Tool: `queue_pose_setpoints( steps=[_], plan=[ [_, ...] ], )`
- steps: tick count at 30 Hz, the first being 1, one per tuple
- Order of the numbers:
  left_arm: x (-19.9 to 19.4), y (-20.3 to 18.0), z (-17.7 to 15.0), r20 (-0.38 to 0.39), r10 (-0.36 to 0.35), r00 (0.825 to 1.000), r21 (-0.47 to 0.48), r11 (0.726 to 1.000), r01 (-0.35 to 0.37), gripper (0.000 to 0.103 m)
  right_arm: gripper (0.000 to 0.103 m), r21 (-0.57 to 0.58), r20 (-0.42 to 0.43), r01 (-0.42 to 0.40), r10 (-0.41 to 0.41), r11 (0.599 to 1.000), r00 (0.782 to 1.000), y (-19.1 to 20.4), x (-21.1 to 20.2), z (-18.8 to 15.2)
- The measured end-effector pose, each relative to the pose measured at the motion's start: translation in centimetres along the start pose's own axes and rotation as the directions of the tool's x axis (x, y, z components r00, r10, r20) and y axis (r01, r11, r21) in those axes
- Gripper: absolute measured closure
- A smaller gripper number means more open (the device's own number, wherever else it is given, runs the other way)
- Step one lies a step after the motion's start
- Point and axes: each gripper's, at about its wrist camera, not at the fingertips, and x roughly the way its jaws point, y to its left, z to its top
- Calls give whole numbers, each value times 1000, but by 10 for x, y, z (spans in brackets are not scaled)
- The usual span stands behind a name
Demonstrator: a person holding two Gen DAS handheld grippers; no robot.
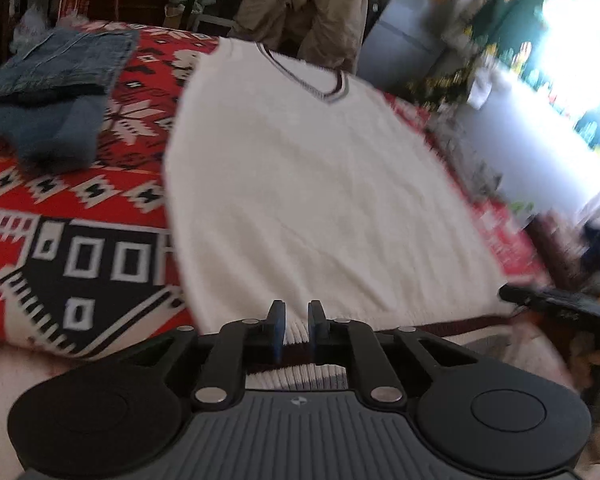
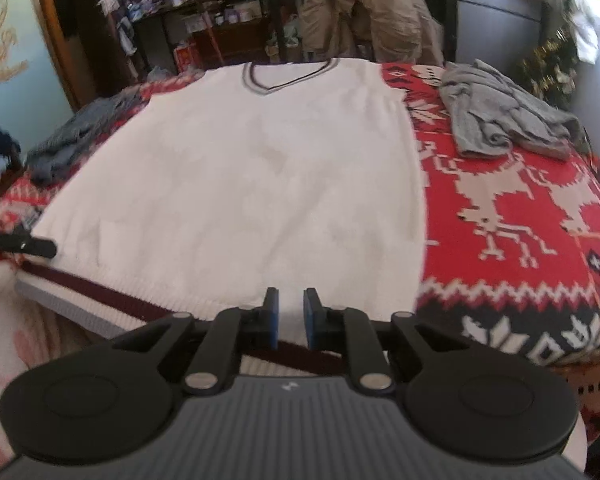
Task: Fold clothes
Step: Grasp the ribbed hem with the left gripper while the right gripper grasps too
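A white V-neck knit vest [image 1: 312,184] lies flat on a red patterned blanket [image 1: 60,200], collar far from me, ribbed hem with a dark red stripe nearest. It also shows in the right wrist view [image 2: 240,184]. My left gripper [image 1: 297,320] hovers at the hem, jaws a little apart with nothing between the blue pads. My right gripper [image 2: 291,312] is over the hem near the vest's right corner, jaws a little apart and empty. The other gripper's tip [image 2: 36,246] shows at the vest's left hem corner.
Folded jeans and a blue garment [image 1: 56,92] lie at the blanket's left. A crumpled grey garment [image 2: 500,116] lies at the far right on the blanket [image 2: 520,216]. A tan jacket [image 2: 364,12] hangs behind the bed, with cluttered shelves beyond.
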Motion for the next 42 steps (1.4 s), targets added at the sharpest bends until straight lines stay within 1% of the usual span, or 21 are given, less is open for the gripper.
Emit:
queue_pose_setpoints(
  steps=[2, 5, 7, 8, 10, 14, 17, 21, 22, 24, 25, 26, 29, 32, 33, 36, 38, 39, 40, 41, 42],
  plan=[
    [-13, 15, 0, 14, -33, 999, -46, 998, 34, 77, 85, 38, 2, 4, -4, 999, 1000, -15, -7, 1],
    [-21, 36, -3, 11, -48, 999, -126, 991, 49, 75, 84, 95, 4, 10, -11, 995, 1000, -37, -18, 1],
    [-20, 46, -6, -9, -68, 998, -171, 983, 65, 74, 84, 133, 6, 14, -15, 991, 1000, -52, -25, 2],
    [-20, 50, -7, -18, -78, 997, -193, 978, 73, 71, 84, 144, 6, 17, -18, 989, 1000, -57, -26, 2],
    [-16, 57, -11, -37, -99, 994, -233, 969, 87, 70, 84, 162, 9, 20, -21, 987, 1000, -63, -29, 1],
    [-5, 58, -15, -84, -107, 991, -244, 966, 84, 70, 84, 186, 11, 7, -10, 983, 1000, -65, -31, -2],
    [7, 55, -17, -105, -143, 984, -256, 960, 112, 70, 84, 206, 9, -10, 8, 978, 1000, -66, -31, -3],
    [20, 54, -17, -108, -148, 983, -274, 955, 114, 71, 83, 242, -5, -40, 42, 969, 999, -72, -32, -6],
    [22, 54, -17, -108, -147, 983, -280, 953, 112, 72, 82, 262, -18, -45, 51, 964, 999, -75, -31, -7],
    [25, 54, -16, -101, -147, 984, -291, 950, 112, 72, 76, 285, -49, -25, 41, 958, 998, -81, -28, -11],
    [25, 54, -17, -99, -150, 984, -294, 949, 115, 72, 76, 303, -54, -33, 52, 952, 997, -84, -26, -14],
    [25, 55, -17, -97, -153, 983, -298, 947, 118, 72, 76, 323, -57, -43, 65, 946, 996, -87, -24, -17],
    [26, 55, -17, -95, -159, 983, -306, 944, 123, 72, 76, 411, -63, -136, 177, 901, 982, -98, -14, -24],
    [26, 54, -17, -96, -159, 983, -311, 942, 122, 72, 64, 465, -65, -197, 255, 863, 965, -103, -1, -30],
    [27, 54, -17, -95, -161, 982, -314, 941, 124, 72, 63, 479, -65, -210, 273, 853, 960, -103, 4, -32],
    [27, 56, -18, -94, -169, 981, -328, 936, 130, 72, 63, 519, -55, -253, 327, 817, 943, -103, 15, -37],
    [27, 55, -18, -97, -168, 981, -333, 934, 127, 72, 63, 548, -22, -298, 370, 782, 929, -103, 20, -40],
    [25, 53, -17, -98, -171, 980, -325, 936, 131, 74, 64, 561, -7, -315, 385, 765, 923, -103, 23, -41],
    [22, 52, -16, -90, -175, 981, -323, 936, 137, 78, 64, 574, 9, -332, 400, 749, 917, -103, 25, -42],
    [19, 51, -15, -81, -178, 981, -320, 936, 144, 79, 65, 584, 18, -345, 413, 735, 911, -102, 26, -42],
    [16, 50, -14, -71, -182, 981, -320, 935, 151, 79, 69, 590, 31, -358, 423, 724, 906, -102, 26, -42]
  ],
)
